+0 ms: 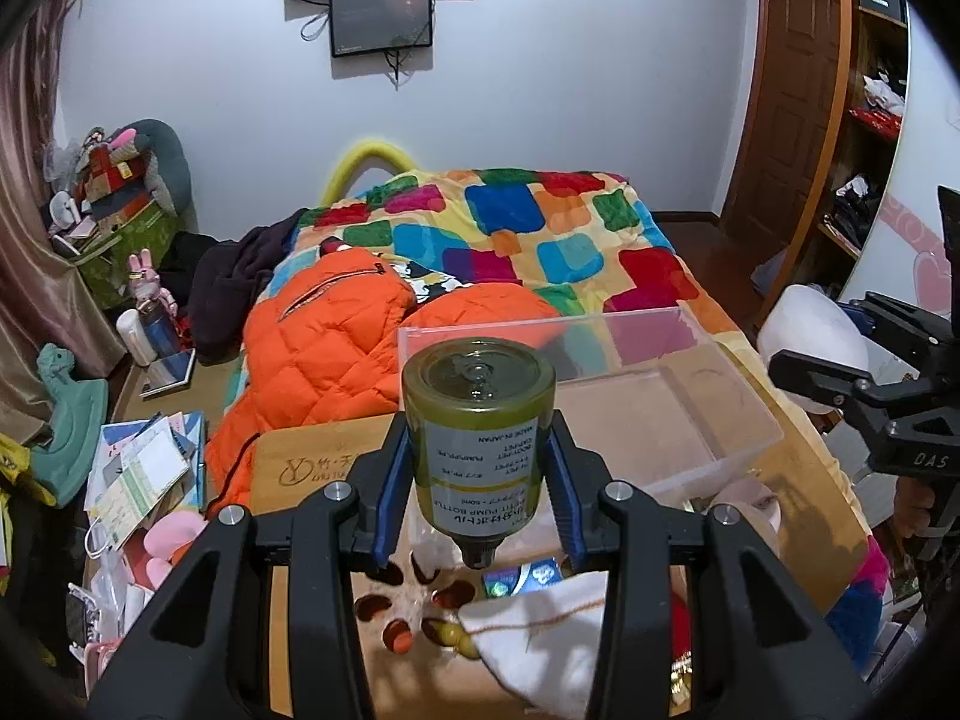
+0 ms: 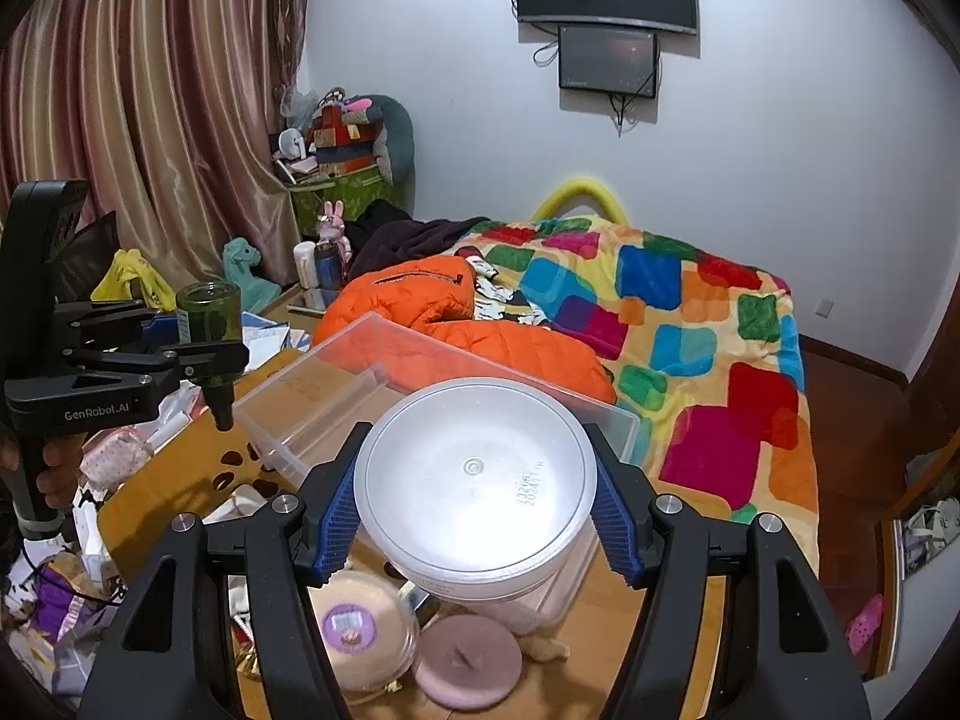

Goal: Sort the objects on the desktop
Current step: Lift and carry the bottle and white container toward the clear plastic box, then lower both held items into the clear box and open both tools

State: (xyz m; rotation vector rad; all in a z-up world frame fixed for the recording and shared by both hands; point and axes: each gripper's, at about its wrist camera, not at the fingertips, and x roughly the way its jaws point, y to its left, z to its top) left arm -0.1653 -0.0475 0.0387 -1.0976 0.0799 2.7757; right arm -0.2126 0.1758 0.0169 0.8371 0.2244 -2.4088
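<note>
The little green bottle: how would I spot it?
Start at the clear plastic box on the wooden table. In front of it, the left gripper clamps a small green bottle, its white label upside down.

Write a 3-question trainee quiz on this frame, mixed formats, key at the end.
1. True or false: the left gripper holds the small olive-green pump bottle with its nozzle end pointing down.
2. What does the right gripper clamp?
A. round white plastic tub
B. flat pink disc
C. orange quilted jacket
3. Fill in: the clear rectangular plastic bin on the wooden desk looks ____ inside.

Key
1. True
2. A
3. empty
</note>
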